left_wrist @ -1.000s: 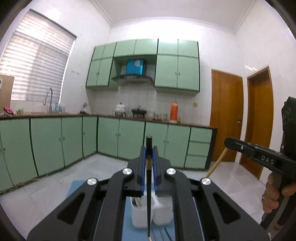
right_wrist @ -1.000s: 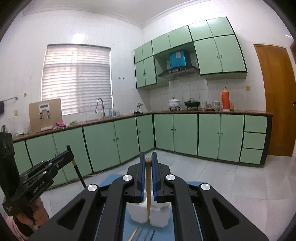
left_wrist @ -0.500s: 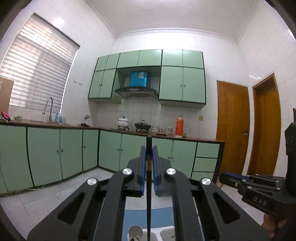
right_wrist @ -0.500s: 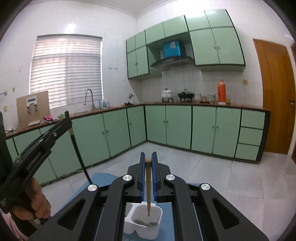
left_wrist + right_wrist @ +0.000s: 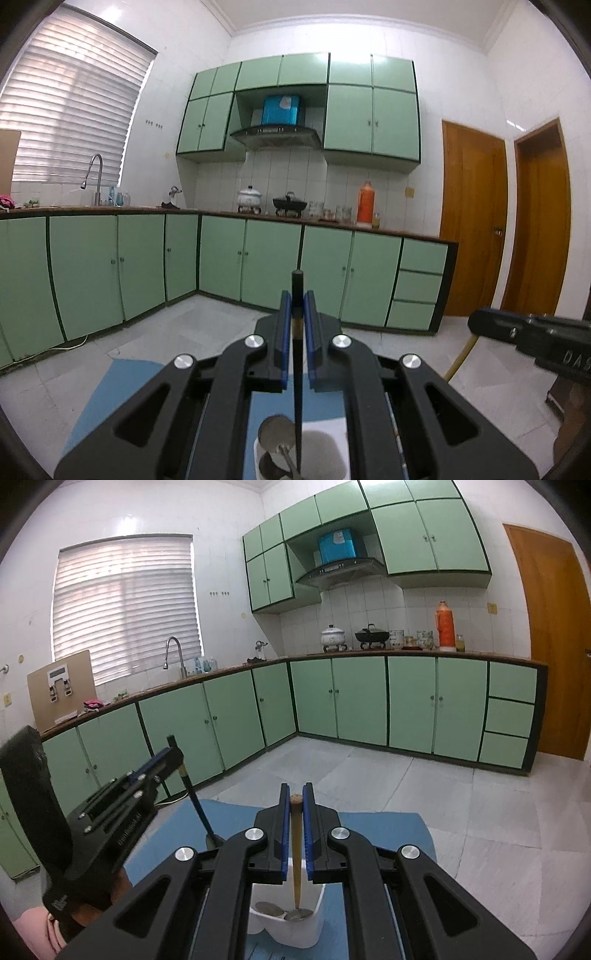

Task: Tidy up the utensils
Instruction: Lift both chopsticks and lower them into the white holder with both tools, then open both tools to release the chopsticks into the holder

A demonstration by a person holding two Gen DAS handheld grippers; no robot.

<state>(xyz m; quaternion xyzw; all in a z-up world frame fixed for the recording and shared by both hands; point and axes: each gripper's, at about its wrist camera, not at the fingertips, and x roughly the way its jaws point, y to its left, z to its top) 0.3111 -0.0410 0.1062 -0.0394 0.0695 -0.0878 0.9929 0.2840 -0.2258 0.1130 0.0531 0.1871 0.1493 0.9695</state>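
My left gripper (image 5: 297, 295) is shut on a black chopstick (image 5: 297, 387) that stands upright, its lower end reaching into a white utensil holder (image 5: 332, 448) beside a metal spoon (image 5: 275, 428). In the right wrist view, my right gripper (image 5: 295, 792) is shut on a tan wooden chopstick (image 5: 296, 856). Its lower end hangs in the holder (image 5: 295, 928) over spoon bowls (image 5: 269, 908). The left gripper (image 5: 171, 757) with the black chopstick (image 5: 195, 801) shows at the left there. At the right of the left wrist view sits the right gripper (image 5: 480, 325) with its tan chopstick (image 5: 458, 360).
The holder stands on a blue mat (image 5: 388, 827) over a pale tiled surface (image 5: 480, 812). Green cabinets (image 5: 258, 266) under a counter line the far walls, with pots (image 5: 251, 197) and an orange flask (image 5: 366, 203) on it. Wooden doors (image 5: 476, 221) stand at the right.
Both grippers have come down and closer to the white holder, each still shut on its chopstick. The sticks' lower ends now hang in the holder's cups.
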